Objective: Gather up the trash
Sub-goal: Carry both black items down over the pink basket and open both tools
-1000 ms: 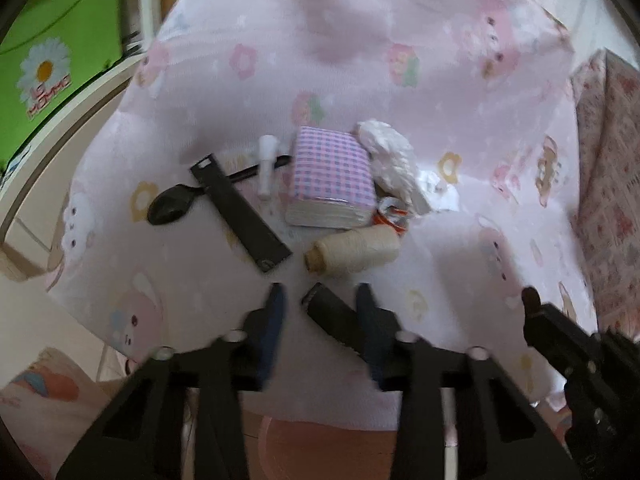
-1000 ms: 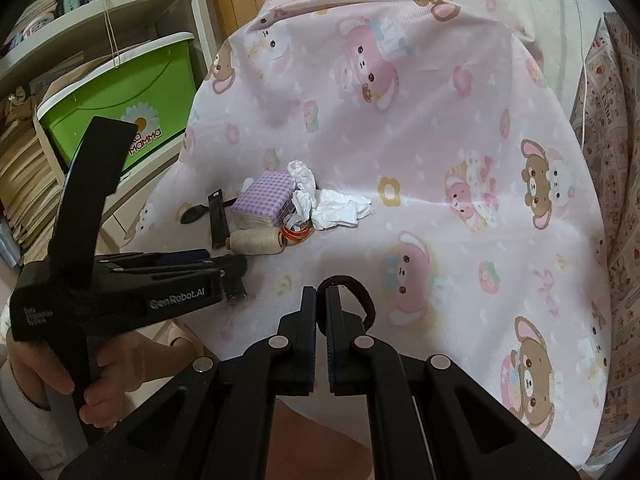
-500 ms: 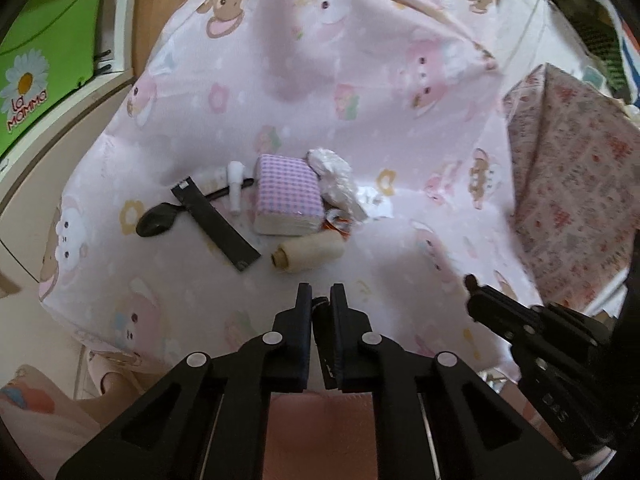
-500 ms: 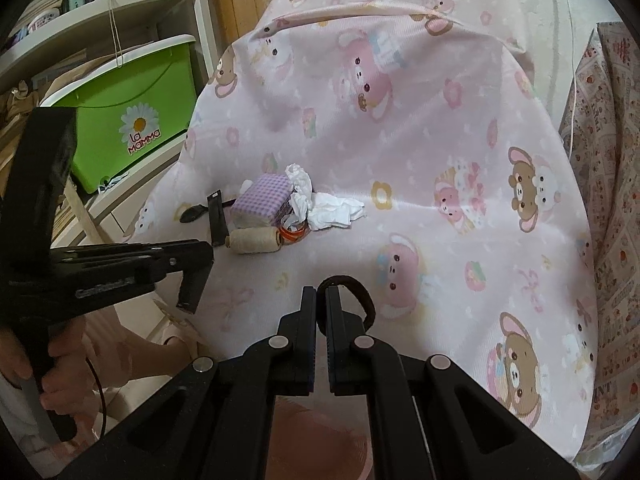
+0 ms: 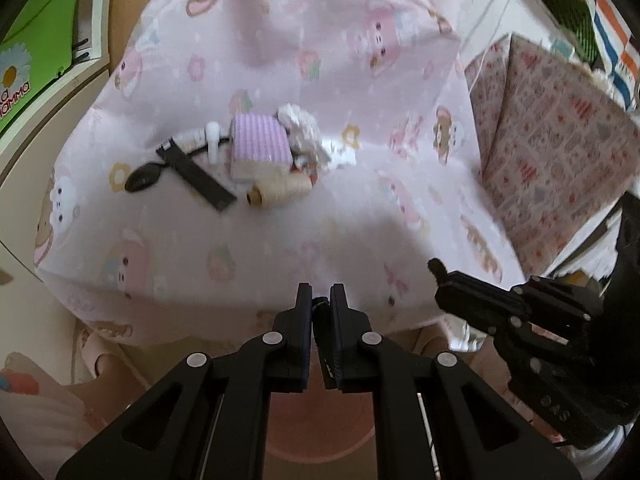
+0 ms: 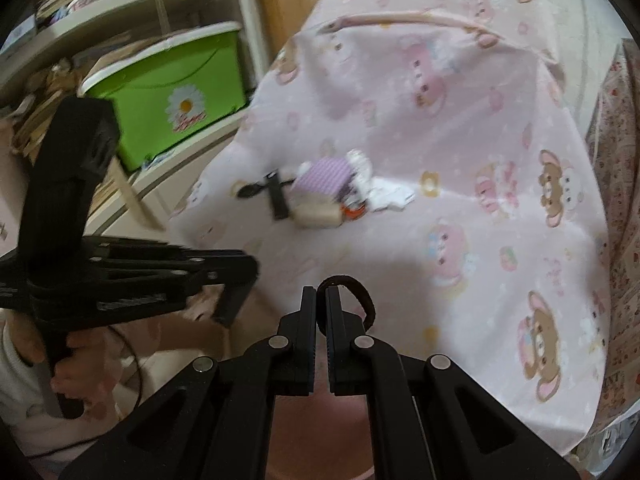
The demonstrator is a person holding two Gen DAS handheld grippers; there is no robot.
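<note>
Since a second ago the left claw [image 5: 321, 300] has closed on a small black piece [image 5: 320, 308] that lay on the pink cloth [image 5: 360, 208], and both claws have drawn back from the desk, so the clutter now sits farther off; the left claw's jaws had just been closing at the start of that second and now stand together, clamped on the black piece, of which only a dark sliver shows between the pads; the right claw [image 6: 321, 292] is pressed together on a dark brown hair tie [image 6: 362, 294], whose loop curls out toward 2 o'clock of its tips; below both claws, at 6 o'clock, a pinkish round bin [image 5: 316, 424] shows between the fingers; a hand [image 6: 60, 364] grips the left tool's handle at 8 o'clock in the right wrist view; farther out on the cloth, toward 11 o'clock in the left wrist view, lie a spool of cream thread [image 5: 280, 192], a flat black strip [image 5: 196, 174] and a black spoon [image 5: 142, 178]; behind them a purple checked tissue pack [image 5: 260, 146], a white tube [image 5: 212, 140] and crumpled white tissue [image 5: 308, 132]; something orange [image 6: 354, 210] peeks out beside the spool, too blurred to name; a green storage box [image 6: 172, 92] stands on shelves at 10 o'clock in the right wrist view.
</note>
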